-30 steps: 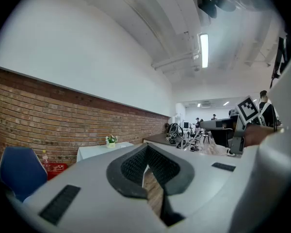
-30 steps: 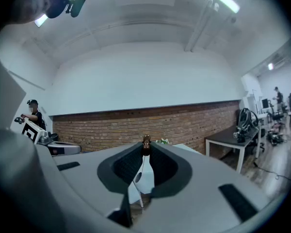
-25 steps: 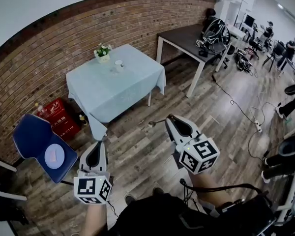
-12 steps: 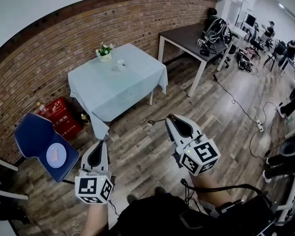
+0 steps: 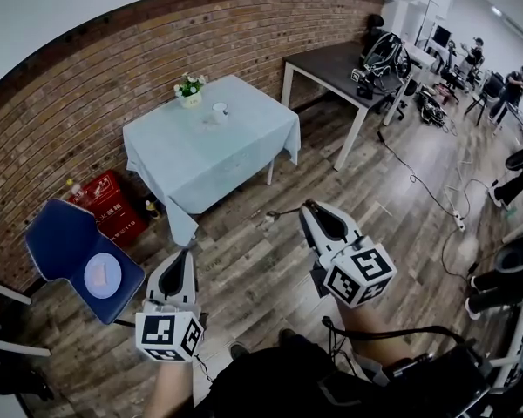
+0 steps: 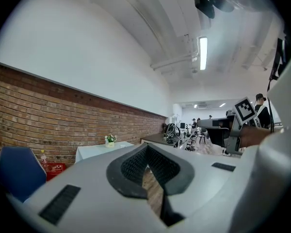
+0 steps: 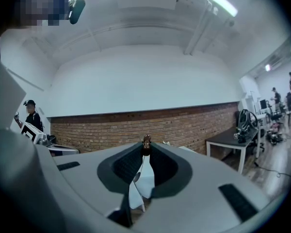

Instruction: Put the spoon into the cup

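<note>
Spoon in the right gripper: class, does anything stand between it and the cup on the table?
Nothing visible does. The right gripper pinches the spoon over wooden floor, well short of the table. The cup stands in the open; the flower pot sits beside it, toward the wall.

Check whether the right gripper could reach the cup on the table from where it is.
Probably not yet. The right gripper, shut on the spoon, is over the floor, short of the table, and the cup stands near its far edge. Nothing blocks the path; the person would need to step closer.
</note>
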A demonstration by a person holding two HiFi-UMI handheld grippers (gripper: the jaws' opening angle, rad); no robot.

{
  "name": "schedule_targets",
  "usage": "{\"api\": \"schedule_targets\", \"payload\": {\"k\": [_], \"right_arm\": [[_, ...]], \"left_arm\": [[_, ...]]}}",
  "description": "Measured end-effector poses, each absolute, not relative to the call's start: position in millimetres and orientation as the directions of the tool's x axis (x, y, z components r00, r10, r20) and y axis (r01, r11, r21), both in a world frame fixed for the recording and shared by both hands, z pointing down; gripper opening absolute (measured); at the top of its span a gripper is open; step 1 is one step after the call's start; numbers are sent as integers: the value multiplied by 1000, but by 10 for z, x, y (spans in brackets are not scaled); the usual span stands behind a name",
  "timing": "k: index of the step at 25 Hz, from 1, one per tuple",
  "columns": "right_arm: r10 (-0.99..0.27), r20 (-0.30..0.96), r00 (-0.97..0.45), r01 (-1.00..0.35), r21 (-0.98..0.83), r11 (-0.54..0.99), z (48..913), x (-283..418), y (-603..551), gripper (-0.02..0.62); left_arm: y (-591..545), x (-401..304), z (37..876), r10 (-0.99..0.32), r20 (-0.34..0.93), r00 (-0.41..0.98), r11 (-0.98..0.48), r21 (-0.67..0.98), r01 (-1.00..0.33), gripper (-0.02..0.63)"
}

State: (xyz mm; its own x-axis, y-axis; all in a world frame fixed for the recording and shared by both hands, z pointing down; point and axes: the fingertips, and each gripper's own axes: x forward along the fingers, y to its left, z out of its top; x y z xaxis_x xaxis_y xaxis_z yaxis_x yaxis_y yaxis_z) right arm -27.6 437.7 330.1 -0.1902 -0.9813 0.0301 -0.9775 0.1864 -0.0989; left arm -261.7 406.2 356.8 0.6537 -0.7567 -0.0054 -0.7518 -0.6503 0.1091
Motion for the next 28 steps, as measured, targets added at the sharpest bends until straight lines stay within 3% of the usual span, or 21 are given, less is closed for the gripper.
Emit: {"api": "schedule_targets", "payload": {"k": [12,28], "right_arm": [[-988,29,-152,-984,-98,148,3327,-643,4208,55],[-977,4,-211,-972,-103,209,3252,-318,3272,55]], "left_arm": [[3856,-2917,3584,-728,-27,685,-683,104,-723,9],[3029,-2618,3610,-764,-14,645,-642,113,-758,9]]}}
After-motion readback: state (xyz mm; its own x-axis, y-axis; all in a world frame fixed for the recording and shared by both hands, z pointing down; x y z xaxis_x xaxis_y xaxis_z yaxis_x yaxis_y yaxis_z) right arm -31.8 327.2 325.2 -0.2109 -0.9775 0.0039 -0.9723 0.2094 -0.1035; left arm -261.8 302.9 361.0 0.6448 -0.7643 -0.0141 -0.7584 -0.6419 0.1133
